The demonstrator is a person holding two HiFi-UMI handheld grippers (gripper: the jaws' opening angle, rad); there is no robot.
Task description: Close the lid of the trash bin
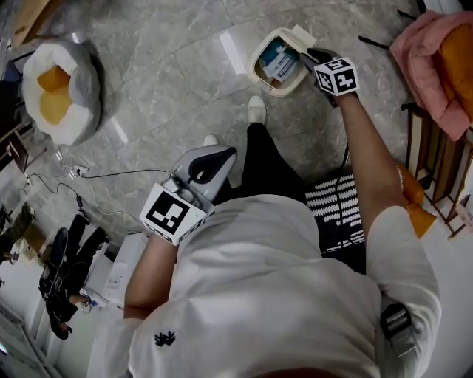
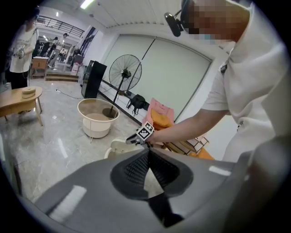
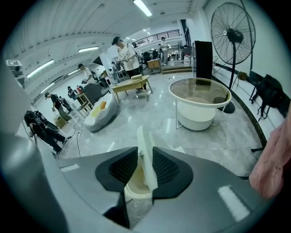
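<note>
right hand-held gripper [image 3: 145, 157] | clamped on lid [image 3: 143, 136] | trash bin [image 1: 256, 70] open

A polished grey marble floor [image 1: 170, 66] runs through a large hall under a white ceiling [image 3: 91, 27] with strip lights [image 3: 144, 7]. A tall pedestal fan [image 3: 233, 41] stands by the pale wall [image 2: 182, 77], beside a round cream tub [image 3: 200, 109] and a black cabinet [image 3: 203, 57]. A low wooden table [image 3: 134, 84] sits farther in. A white beanbag [image 1: 74, 118] holding an orange cushion [image 1: 53, 92] lies near thin cables [image 1: 118, 175] on the floor.
</note>
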